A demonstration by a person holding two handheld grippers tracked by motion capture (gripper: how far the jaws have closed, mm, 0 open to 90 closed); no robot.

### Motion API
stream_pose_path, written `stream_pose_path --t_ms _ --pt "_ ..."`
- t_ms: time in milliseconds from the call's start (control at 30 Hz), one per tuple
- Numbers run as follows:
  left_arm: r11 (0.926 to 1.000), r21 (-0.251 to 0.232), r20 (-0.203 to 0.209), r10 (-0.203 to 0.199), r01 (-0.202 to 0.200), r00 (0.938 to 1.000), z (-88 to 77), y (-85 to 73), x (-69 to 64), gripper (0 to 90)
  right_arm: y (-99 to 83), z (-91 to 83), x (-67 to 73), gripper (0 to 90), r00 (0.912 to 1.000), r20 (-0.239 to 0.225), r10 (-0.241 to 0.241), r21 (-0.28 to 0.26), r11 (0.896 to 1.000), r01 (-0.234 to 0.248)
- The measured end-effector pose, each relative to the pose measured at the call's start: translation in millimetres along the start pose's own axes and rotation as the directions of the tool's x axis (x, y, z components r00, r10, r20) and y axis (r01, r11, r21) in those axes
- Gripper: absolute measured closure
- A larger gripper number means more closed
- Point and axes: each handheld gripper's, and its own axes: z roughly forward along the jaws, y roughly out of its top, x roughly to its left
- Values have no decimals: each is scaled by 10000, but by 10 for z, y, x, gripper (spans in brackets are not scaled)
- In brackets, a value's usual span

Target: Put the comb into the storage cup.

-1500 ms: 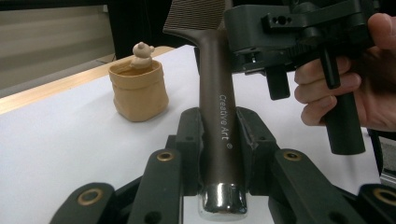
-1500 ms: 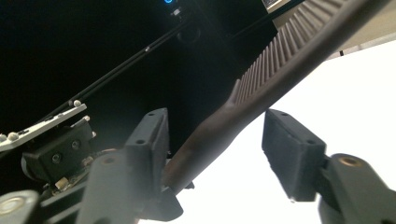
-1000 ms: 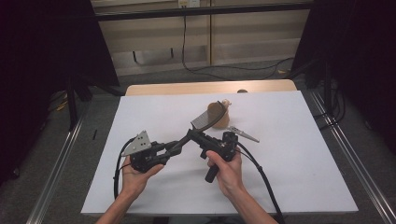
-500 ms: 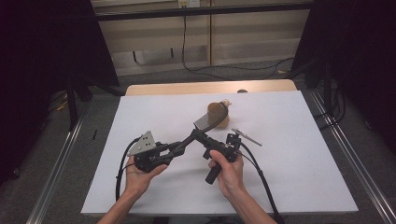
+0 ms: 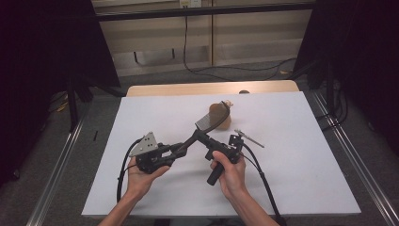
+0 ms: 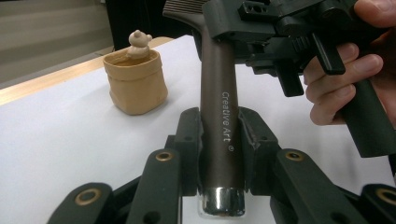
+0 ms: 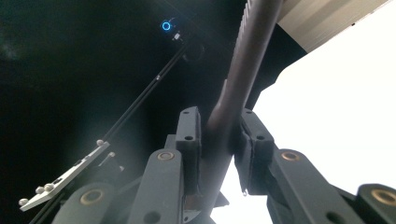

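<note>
Now, brush: dark handle [image 6: 219, 121] held in both jaws, raised off the surface [image 5: 291, 155]
Left gripper [image 5: 176, 148]: jaws closed on the handle's metal-capped end
Right gripper [image 5: 201, 136]: jaws clamped higher, nearer the bristle head [image 5: 207, 120]
Change: since a second ago brush tilts steeper; head just before the tan pouch [image 6: 135, 84]; likely a handover or repositioning

A dark brown brush handle [image 6: 219, 116] with white "Creative Art" lettering and a shiny silver end cap sits between black tongs [image 6: 218, 140], near a tan paper bag [image 6: 135, 81] holding a beige figure [image 6: 138, 43] on the white counter [image 5: 301, 141].
</note>
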Motion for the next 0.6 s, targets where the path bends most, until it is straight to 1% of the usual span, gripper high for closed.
stream_pose_path --t_ms 67,100,133,167,233,267,300,400,433,500,533,567,600 --pt "10000 -51 -67 -51 51 10000 -8 2 10 683 5 -2 -4 732 10000 12 -42 9 10000 42" --pt "9999 -87 -122 -87 86 9999 -12 4 13 656 7 -1 -9 732 9999 4 -112 5 9999 112" --pt "9997 -125 -179 -193 191 9997 -15 3 17 615 8 -1 -14 733 10000 5 -92 32 10000 92" --pt "9998 -87 -234 -202 200 9995 -19 2 23 568 10 -1 -16 733 9999 2 -103 46 9999 103" --pt "9995 -104 -279 -292 289 9992 -20 -3 22 542 19 -1 -20 734 9999 -25 -167 16 9999 167" --pt "9992 -132 -301 -373 369 9989 -18 -2 25 488 24 -3 -17 734 9999 -11 -161 -20 9999 161" --pt "9991 -129 -429 -417 412 9982 -18 1 24 426 31 -6 -14 734 9999 6 -164 -6 9999 164" --pt "9986 -128 -447 -511 506 9977 -20 1 9 346 53 -13 -26 734 9993 39 -382 -52 9993 382" --pt "9985 -83 -508 -551 547 9972 -21 -1 5 295 63 -22 -28 734 9992 65 -396 -12 9992 396" --pt "9989 -162 -639 -453 443 9969 -29 -17 -14 231 87 -29 -32 734 9981 125 -609 -31 9981 610" --pt "9990 -42 -655 -446 445 9969 -35 -24 -15 202 101 -32 -31 734 9974 147 -709 -17 9975 709" --pt "9984 165 -617 -533 544 9967 -40 -30 -14 170 117 -35 -29 734 9964 147 -832 -7 9965 832" --pt "9978 254 -664 -600 618 9960 -47 -38 -16 146 134 -38 -20 734 9948 143 -1013 48 9949 1012"
